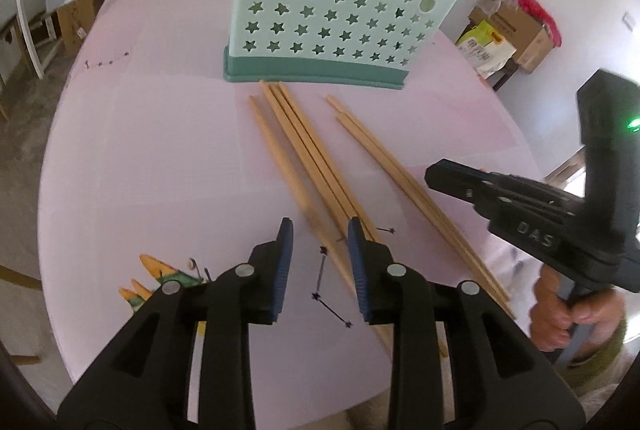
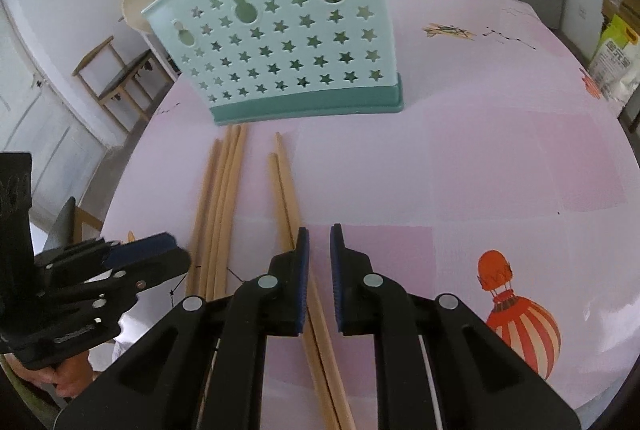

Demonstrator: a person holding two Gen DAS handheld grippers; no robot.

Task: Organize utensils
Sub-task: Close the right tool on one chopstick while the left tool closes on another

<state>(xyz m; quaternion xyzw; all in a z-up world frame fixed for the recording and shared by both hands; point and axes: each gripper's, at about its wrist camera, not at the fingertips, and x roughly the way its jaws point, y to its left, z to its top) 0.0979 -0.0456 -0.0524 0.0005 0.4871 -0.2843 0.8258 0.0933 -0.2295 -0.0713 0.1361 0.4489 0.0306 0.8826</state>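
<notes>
You have soft, even daylight in both views; the pink table [image 1: 160,150] reads bright and slightly washed out, with only faint shadows under the chopsticks [image 1: 304,158] and the green holder [image 1: 332,14]. The fisheye lens bends the table's far edge and blackens the corners. The other gripper at the right edge of the left view [image 1: 520,206] is smeared by motion blur. The near gripper arms are dark, with little detail.
</notes>
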